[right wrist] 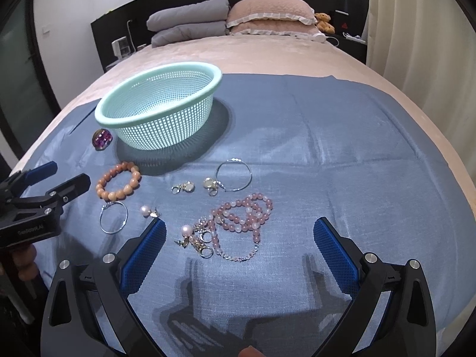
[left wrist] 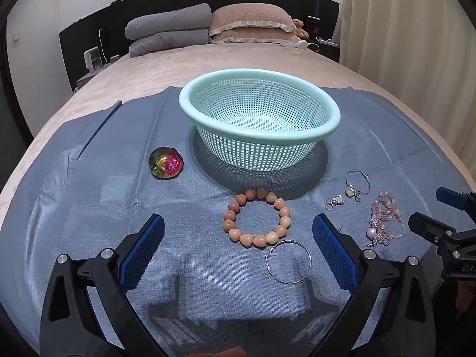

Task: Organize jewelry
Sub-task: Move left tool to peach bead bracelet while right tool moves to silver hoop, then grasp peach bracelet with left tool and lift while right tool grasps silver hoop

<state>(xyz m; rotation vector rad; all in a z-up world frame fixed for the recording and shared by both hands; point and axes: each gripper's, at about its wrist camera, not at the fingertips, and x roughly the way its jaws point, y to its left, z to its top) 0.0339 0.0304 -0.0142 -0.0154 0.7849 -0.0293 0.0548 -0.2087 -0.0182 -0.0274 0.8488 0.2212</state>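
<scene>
From the left wrist, the left hand-held gripper (left wrist: pixel 238 232) gapes wide over the bead bracelet (left wrist: pixel 256 218) just before the basket (left wrist: pixel 259 122), light, rigid, best pinched across one side; from the right wrist, the right hand-held gripper (right wrist: pixel 239 235), equally wide, brackets the limp pink necklace (right wrist: pixel 242 223), right of the basket, best bunched midway.

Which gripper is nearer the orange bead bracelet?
Left. The left gripper is open with the orange bead bracelet lying between its fingertips. The right gripper is open farther right, over the pink bead necklace.
</scene>
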